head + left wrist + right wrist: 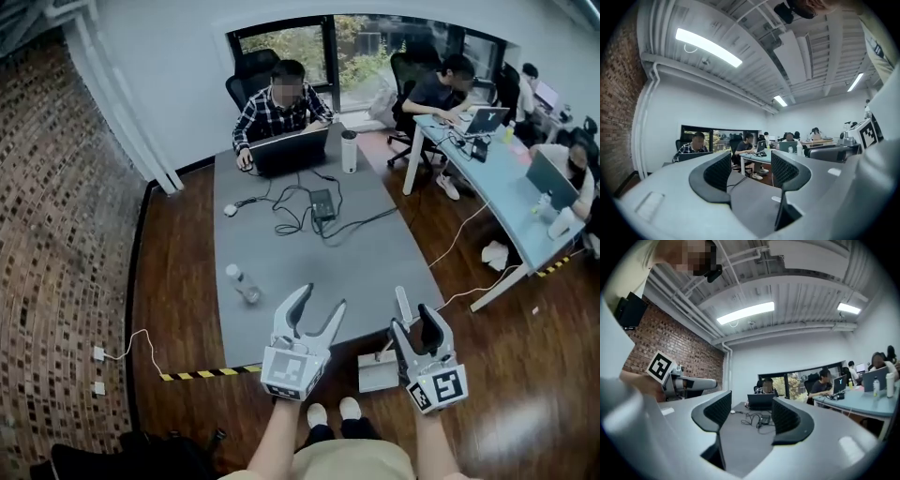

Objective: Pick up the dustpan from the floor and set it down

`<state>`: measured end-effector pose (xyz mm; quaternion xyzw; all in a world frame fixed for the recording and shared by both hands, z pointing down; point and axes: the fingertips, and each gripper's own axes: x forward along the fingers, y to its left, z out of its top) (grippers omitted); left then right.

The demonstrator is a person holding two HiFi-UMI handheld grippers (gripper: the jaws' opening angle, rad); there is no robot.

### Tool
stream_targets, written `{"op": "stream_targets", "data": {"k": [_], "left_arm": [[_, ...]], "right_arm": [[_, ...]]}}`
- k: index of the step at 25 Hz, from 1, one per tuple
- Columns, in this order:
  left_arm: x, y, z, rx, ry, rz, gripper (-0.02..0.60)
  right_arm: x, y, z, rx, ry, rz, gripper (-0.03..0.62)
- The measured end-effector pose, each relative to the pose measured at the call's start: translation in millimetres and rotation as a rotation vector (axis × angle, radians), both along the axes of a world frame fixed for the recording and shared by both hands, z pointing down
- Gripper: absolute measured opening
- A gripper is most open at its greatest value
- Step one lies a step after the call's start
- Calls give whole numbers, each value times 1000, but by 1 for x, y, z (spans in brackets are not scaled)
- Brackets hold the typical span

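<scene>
Only the head view shows the likely dustpan (378,373) on the floor (511,412).

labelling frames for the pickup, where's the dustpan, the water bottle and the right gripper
dustpan (378,375), head view, on its flat grey pan
water bottle (246,287), head view, on its clear body
right gripper (414,322), head view, midway between its fingertips

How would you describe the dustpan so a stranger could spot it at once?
Find the long grey table on the dark wooden floor. At its near right corner lies the pale grey plastic dustpan. It alone is a flat tray with a raised handle.
</scene>
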<state>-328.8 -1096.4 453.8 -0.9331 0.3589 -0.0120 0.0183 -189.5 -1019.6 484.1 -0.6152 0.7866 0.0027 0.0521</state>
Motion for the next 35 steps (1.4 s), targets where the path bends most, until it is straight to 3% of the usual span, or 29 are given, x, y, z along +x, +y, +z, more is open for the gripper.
{"op": "stream_targets", "data": {"k": [7,12,16,25,35], "left_arm": [[77,14,59,-87,-50,234,250],[112,21,102,-172,-55,312,252],[127,32,136,-223,-104,357,252],[118,22,180,-294,-166,342,250],[74,20,184,-339,-184,243,252]], "right_arm": [[64,50,98,-204,-11,165,257],[98,68,182,-382,-47,228,258],[109,77,243,-492,-86,258,258],[90,14,327,-579,-46,140,256],[93,-41,346,-601,-14,131,247]]}}
